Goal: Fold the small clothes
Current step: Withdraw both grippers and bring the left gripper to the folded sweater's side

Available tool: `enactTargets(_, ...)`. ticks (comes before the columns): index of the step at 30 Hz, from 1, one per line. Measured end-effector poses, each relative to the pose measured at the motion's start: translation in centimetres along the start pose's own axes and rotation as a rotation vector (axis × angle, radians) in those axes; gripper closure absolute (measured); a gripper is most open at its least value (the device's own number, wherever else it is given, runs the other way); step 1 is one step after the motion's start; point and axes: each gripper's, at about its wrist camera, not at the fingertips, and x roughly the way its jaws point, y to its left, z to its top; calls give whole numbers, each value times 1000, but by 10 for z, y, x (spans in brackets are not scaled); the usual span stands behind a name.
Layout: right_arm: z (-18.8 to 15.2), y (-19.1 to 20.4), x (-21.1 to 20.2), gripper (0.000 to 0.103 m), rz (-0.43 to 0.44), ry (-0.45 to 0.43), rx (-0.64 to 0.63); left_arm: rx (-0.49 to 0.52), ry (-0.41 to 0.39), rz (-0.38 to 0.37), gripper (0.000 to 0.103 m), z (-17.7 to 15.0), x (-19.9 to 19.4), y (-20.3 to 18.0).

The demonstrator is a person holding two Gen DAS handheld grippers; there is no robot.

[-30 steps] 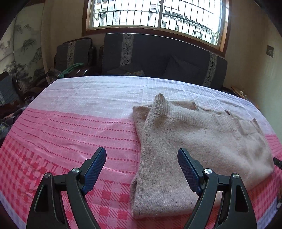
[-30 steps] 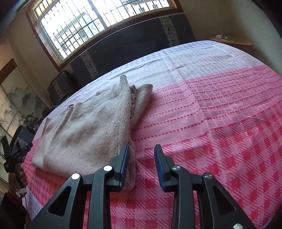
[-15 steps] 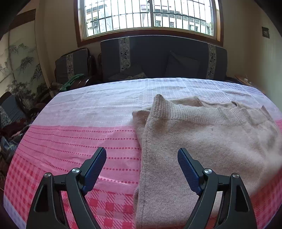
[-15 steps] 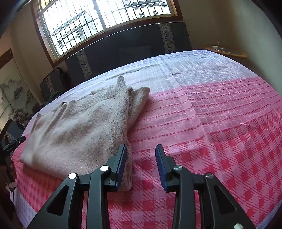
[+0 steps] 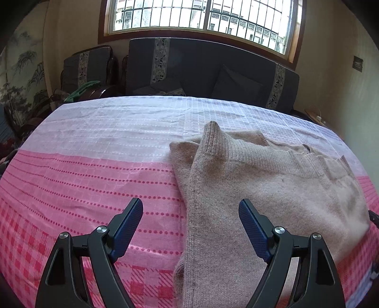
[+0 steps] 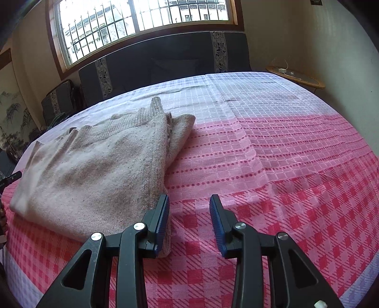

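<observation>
Now the left tool [image 5: 190,219] sits nearer the sweater [image 5: 260,201] than a second ago: the knit fills more of the left wrist view, and its folded edge runs up between the two blue pads. Those jaws stand wide apart, released, gripping nothing; one pad [image 5: 129,225] hangs over bare pink cloth beside the sweater, the other over the knit itself. Whether either pad touches the fabric cannot be told. The tool tilts steeply down toward the sweater.

The right tool [image 6: 189,213] has rolled since the earlier frame, so the window [image 6: 142,21] behind the sweater looks more level than it did. Its jaws are only partly apart and empty, with checked cloth showing in the gap. One pad [image 6: 161,220] is right against the sweater's [image 6: 94,175] near corner; contact cannot be confirmed. The other pad hangs over cloth beside the sweater. This tool also points steeply down.

The beige sweater lies folded on the pink and white tablecloth [image 6: 284,165] covering the table, its ribbed cuff pointing away from both tools. Beyond the sweater the cloth turns from red checks to dotted bands to pale squares. Past the table's far edge, behind the sweater, stands a dark sofa [image 5: 201,68] under the barred window.
</observation>
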Motion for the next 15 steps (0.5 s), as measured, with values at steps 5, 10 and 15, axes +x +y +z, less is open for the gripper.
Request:
enactTargets(5,0,-4,2,66,5,10,14,-145,36,-236,21,6,10,31)
enactTargets(10,1,-3,3,50,-2,9,16,-208,121,-373,23,11,29,45)
enactTargets(15,1,-3,3,47,-10,11,15,-232,184,-481,23,22,45,52)
